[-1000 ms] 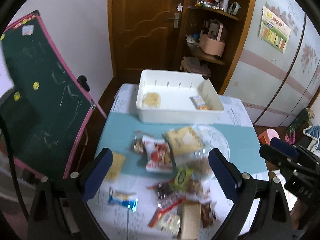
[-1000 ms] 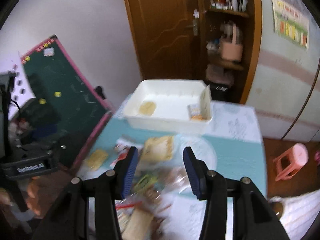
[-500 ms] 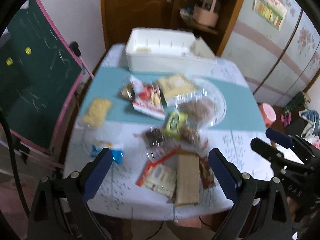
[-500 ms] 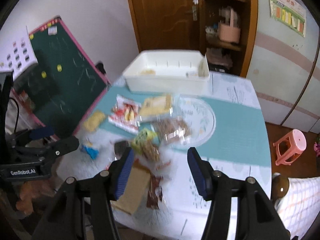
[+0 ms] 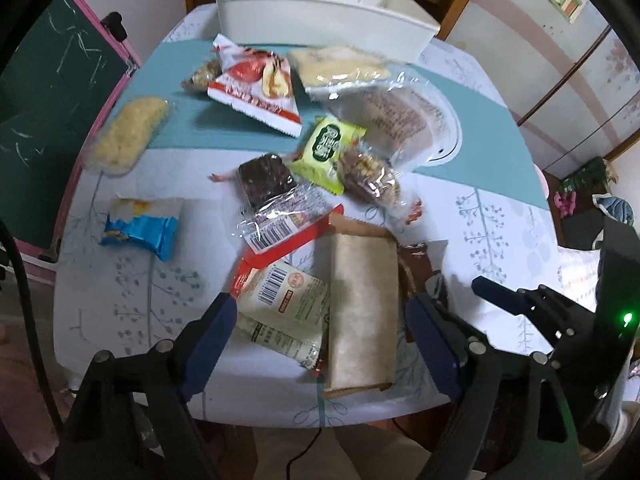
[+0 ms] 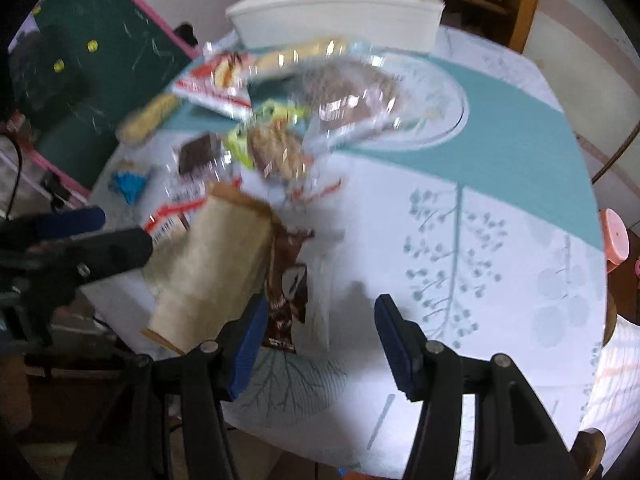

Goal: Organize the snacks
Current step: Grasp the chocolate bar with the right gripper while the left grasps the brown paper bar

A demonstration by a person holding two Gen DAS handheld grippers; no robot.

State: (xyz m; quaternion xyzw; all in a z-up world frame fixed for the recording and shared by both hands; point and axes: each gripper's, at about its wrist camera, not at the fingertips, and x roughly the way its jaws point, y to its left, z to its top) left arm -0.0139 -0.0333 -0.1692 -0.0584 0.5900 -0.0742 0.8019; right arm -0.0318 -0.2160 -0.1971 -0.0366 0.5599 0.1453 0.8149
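Across the near half of the table point(image 5: 120, 312), nearly all the snacks point(image 5: 320, 184) lie unsorted, well short of the far white bin point(image 5: 320, 12), as the left gripper point(image 5: 320, 340), fingers wide but closing, and right gripper point(image 6: 320, 332), fingers half-open, hover empty.

Snacks crowd the bench point(image 5: 120, 292) from its centre toward 12 o'clock, ending at the white bin point(image 5: 320, 12) on the far edge. A long tan packet point(image 5: 362, 304) and a white barcode pouch point(image 5: 284, 300) block the near middle. At 3 o'clock in the right wrist view the cloth lies bare past the clear plate point(image 6: 424, 116). At 8 o'clock, bare cloth lies below the blue wrapper point(image 5: 140, 228). The green chalkboard point(image 5: 44, 92) walls the 9 o'clock side.
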